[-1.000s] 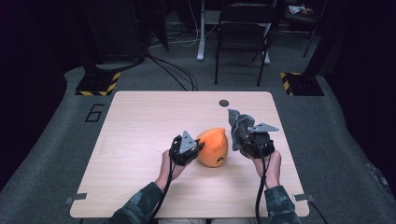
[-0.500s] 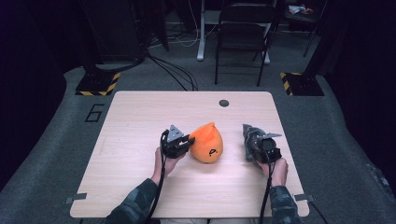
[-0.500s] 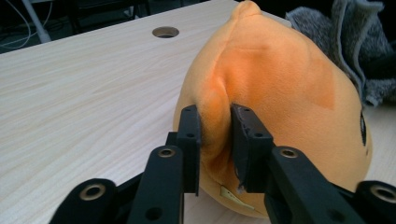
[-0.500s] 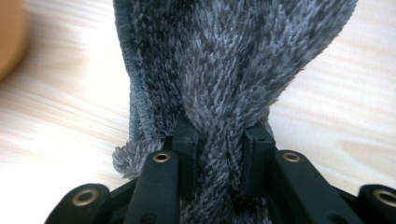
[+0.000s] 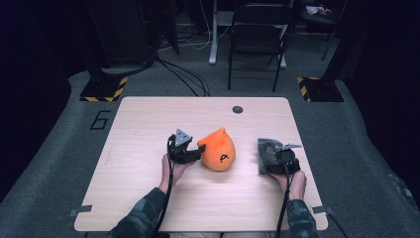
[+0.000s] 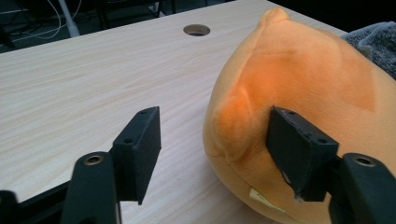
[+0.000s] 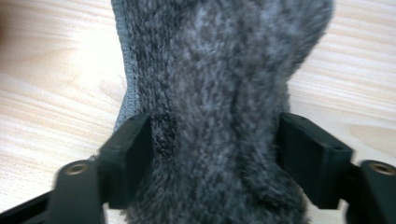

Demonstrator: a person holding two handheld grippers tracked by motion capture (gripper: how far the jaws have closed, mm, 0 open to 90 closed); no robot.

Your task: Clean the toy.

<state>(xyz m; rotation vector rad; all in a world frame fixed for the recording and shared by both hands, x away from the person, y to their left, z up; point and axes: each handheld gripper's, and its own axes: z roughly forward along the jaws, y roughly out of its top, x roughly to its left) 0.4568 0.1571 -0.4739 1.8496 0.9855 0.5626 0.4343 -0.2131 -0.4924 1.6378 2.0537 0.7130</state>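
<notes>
Orange plush: a teardrop-shaped orange plush toy (image 5: 218, 150) lies on the pale wood-grain table (image 5: 133, 129), near its middle and slightly toward the person's side.
Long axis: in the high view it runs from the rounded base, nearer the person, to a small pointed tip aimed at the far edge of the table with a slight lean to the left.
Marking: a small dark mark sits on the toy's upper face toward the near end; it is too small to read.
Left gripper: the left gripper (image 5: 194, 151) sits just beside the toy's left flank. In the left gripper view (image 6: 215, 140) its 2 black jaws stand wide apart; the right-hand jaw presses against the plush and the left-hand jaw is clear of it over bare wood, so nothing is clamped.
Grey fabric: a dark grey fuzzy knitted cloth (image 5: 267, 153) lies on the right part of the table, well apart from the toy.
Right gripper: the right gripper (image 7: 215, 154) has its jaws part open with the cloth bunched between them, both pads touching the pile; whether they squeeze it I cannot tell.
Hands: a hand (image 5: 174, 167) in a camouflage sleeve holds the left gripper; the other hand (image 5: 294, 182) holds the right one.
Table detail: a round dark hole (image 5: 237, 109) sits near the far edge.
</notes>
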